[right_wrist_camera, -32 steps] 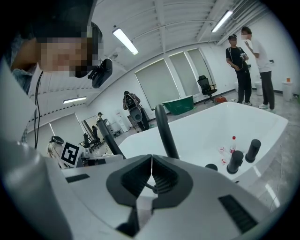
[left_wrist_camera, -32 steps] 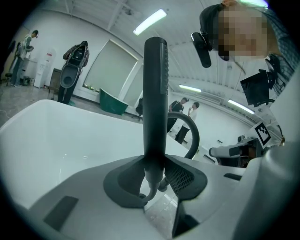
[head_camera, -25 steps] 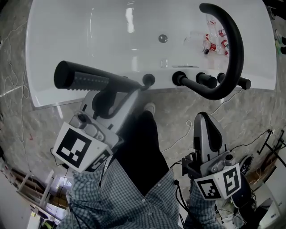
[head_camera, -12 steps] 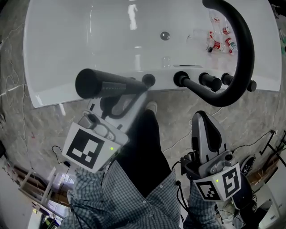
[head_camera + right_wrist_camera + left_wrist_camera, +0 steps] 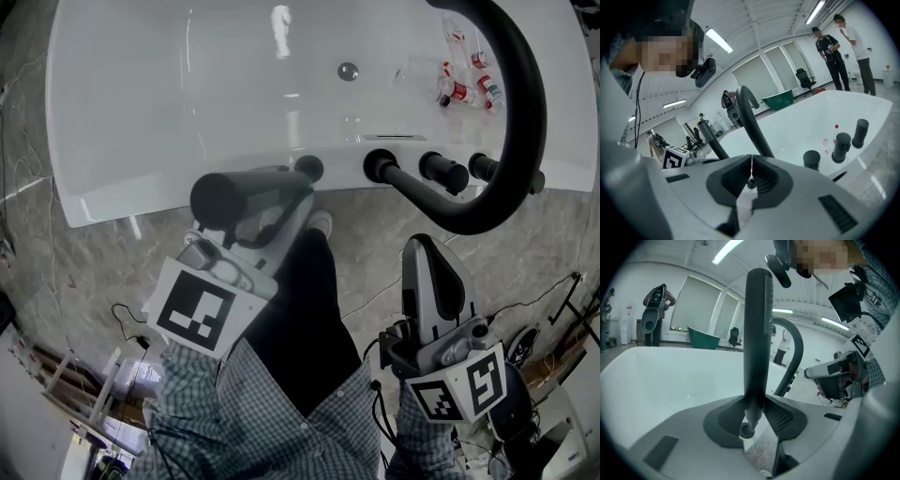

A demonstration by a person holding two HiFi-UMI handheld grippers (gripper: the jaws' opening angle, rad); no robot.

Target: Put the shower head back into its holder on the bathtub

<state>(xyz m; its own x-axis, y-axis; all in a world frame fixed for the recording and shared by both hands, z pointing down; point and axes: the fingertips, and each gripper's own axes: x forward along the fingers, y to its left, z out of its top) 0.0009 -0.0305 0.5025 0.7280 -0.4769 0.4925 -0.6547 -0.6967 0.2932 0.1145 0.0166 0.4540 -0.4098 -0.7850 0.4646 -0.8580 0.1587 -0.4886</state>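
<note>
Left gripper: your left gripper (image 5: 270, 208) is clamped shut on the shower head (image 5: 246, 192), gripping the black handle low down near its narrow end.
Right gripper: your right gripper (image 5: 427, 251) is at 4 o'clock in the head view, over the floor. Its jaws are pressed together with nothing between them.
Shower head: it hangs over the near rim of the bathtub (image 5: 141, 112), at 11 o'clock from picture centre. The thick end points toward 9 o'clock and the narrow end toward 2 o'clock.
Holder: the holder (image 5: 309, 169) is the round black socket on the rim at 12 o'clock, just beside the narrow end. I cannot tell whether they touch.
Step in hand: it looks like you are lining up the narrow end to seat it. The head is not yet in the socket.
How to do it well: tip the handle upright so the narrow end points down at the socket. Centre it using the left gripper view, then lower it straight and hold on until it sits.
Watch for: the first knob (image 5: 380, 166), at 3 o'clock of the holder, and the curved spout (image 5: 516, 122) beyond it. The round handle may swivel in the jaws, so move slowly.
</note>
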